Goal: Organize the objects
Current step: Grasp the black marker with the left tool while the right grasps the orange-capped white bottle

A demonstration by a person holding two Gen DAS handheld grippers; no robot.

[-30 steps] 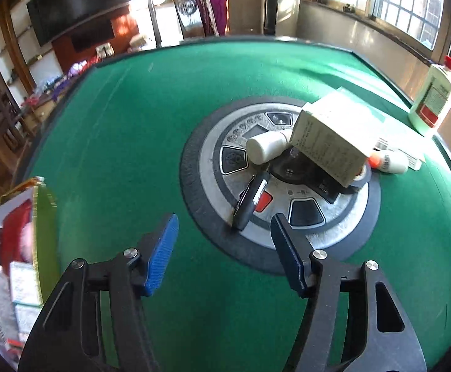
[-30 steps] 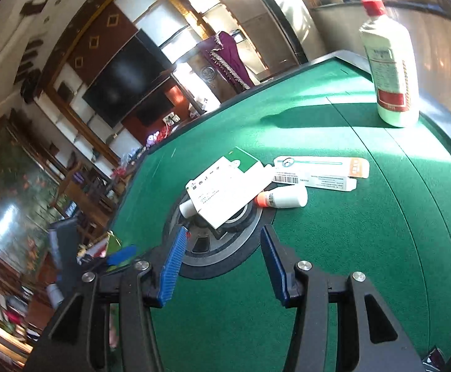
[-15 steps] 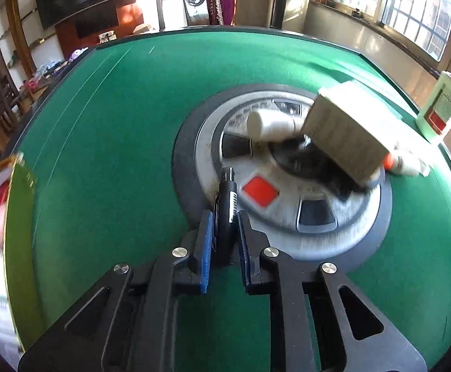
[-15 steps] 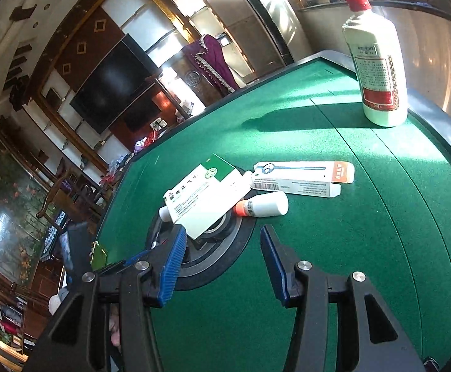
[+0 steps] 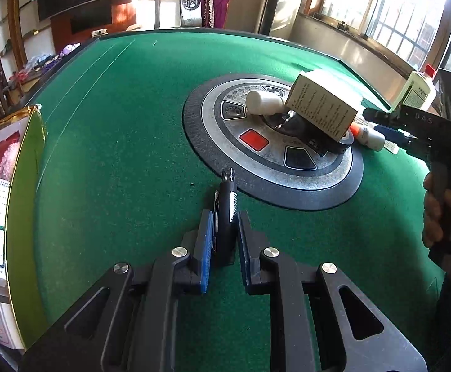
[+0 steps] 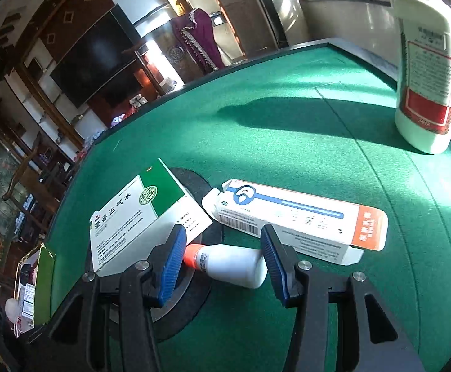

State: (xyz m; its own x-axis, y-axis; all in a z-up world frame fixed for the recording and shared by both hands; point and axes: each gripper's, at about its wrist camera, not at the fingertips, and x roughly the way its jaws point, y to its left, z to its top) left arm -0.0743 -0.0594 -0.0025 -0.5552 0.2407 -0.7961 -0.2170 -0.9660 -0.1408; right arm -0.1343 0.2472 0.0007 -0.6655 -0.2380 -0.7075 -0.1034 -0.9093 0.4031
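My left gripper [image 5: 224, 232] is shut on a black stick with a threaded metal tip [image 5: 227, 207], held just above the green felt in front of the round metal hub [image 5: 256, 167]. A small white bottle [image 5: 264, 102] and a green-and-white medicine box [image 5: 321, 105] lie on the hub. In the right wrist view my right gripper [image 6: 222, 254] stands open low over the felt. A small white bottle with an orange cap [image 6: 231, 265] lies crosswise between its fingers, and the pads do not squeeze it. The medicine box [image 6: 145, 214] is just left, and a long white carton [image 6: 300, 223] just behind.
A tall white bottle with a red label [image 6: 427, 77] stands at the table's far right edge. A gold-and-green printed box [image 5: 24, 186] sits at the left edge. In the left wrist view a hand [image 5: 442, 204] holds the right gripper [image 5: 390, 130] beside the hub.
My left gripper shut on the black stick and drew it off the hub toward the near side. My right gripper dropped and closed in on the orange-capped bottle, still open.
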